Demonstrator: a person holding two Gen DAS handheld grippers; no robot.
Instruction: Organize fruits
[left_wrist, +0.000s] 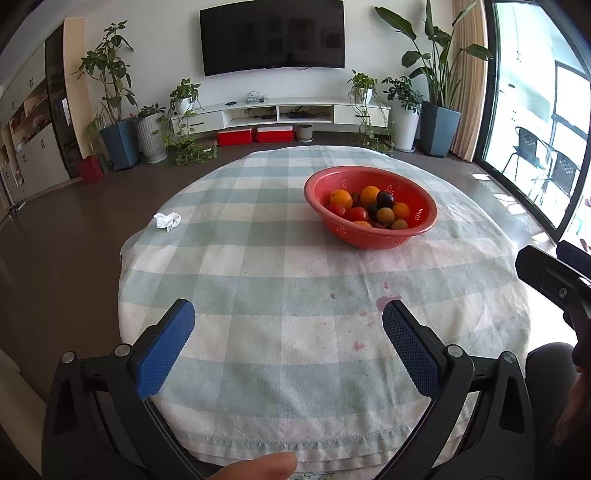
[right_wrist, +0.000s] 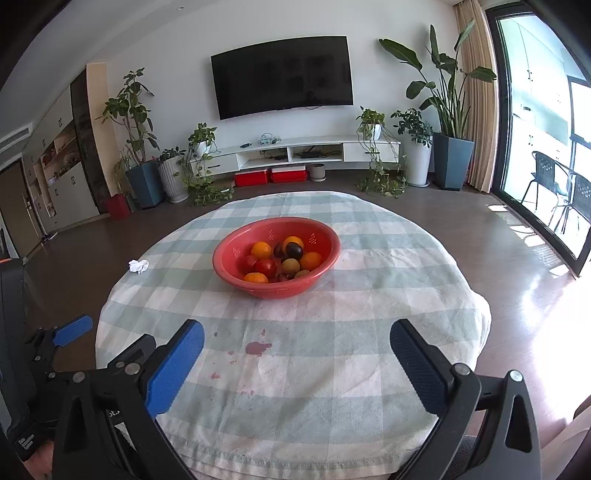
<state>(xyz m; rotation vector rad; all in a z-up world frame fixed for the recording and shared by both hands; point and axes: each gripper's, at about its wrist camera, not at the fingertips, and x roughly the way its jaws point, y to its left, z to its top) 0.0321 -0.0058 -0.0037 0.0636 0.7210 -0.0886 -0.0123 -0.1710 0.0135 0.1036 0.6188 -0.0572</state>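
While the mixed oranges, tomatoes and dark plums (right_wrist: 277, 259) all sit in the red perforated plastic bowl (right_wrist: 229, 269), we hold left gripper (left_wrist: 288, 326) and right gripper (right_wrist: 296, 345) wide open, empty; gathered already, or awaiting sorting.

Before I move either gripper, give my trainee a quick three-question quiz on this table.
1. True or false: the left gripper holds a fruit.
2. Where are the fruits: A) loose on the cloth, B) in the red bowl, C) on the floor?
3. What small white thing lies left of the bowl?

Key: 1 false, both it and the right gripper are open and empty; 2 B; 3 a crumpled tissue on the checked cloth.
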